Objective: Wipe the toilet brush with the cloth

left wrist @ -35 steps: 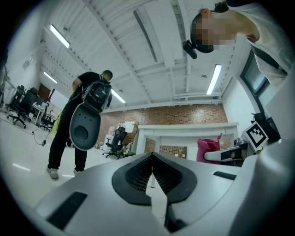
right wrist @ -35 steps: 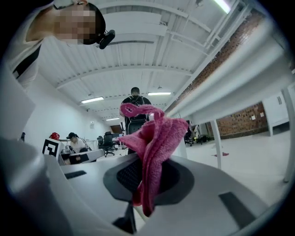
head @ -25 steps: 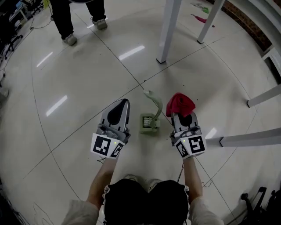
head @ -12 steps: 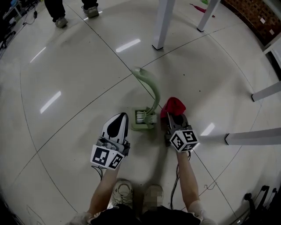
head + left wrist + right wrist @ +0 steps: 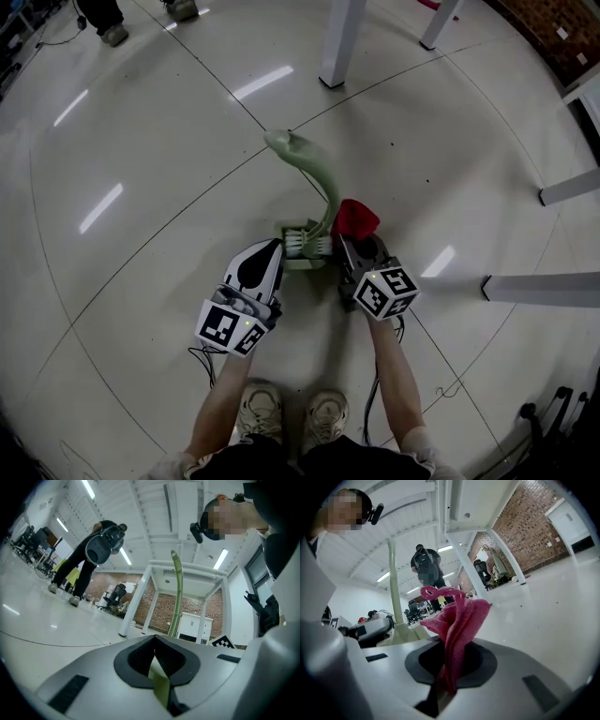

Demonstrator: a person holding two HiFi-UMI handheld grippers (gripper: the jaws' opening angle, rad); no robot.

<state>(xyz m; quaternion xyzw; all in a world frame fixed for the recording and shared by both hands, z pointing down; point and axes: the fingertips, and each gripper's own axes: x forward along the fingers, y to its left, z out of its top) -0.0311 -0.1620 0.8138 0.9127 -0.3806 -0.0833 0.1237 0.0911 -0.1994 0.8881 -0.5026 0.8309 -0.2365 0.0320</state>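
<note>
Wiping not started, far as I can tell. The right gripper (image 5: 356, 246) has its jaws clamped on the red cloth (image 5: 354, 217), which bunches up out of the front; so the cloth is in hand and brought in low, right beside the toilet brush (image 5: 324, 192). Whether the cloth already touches the handle I can't say; it's v. close.

The left gripper (image 5: 267, 250) sits just at the near left side of the brush's green base (image 5: 289, 262), jaws fully closed. A sliver of green shows along their seam in the left gripper view; prob. the base seen beyond, not a real grip. So nothing steadies the brush yet, and every stroke of the wipe is left to do.

The brush stands on the floor (image 5: 159, 141) between the two grippers, just ahead of the person's feet; white bristles (image 5: 305, 246) down in the base. Its long axis runs roughly upright; the handle curves up and away from the person, the tip hooking over to the left, towards the table leg (image 5: 339, 42) but well short of it.
</note>
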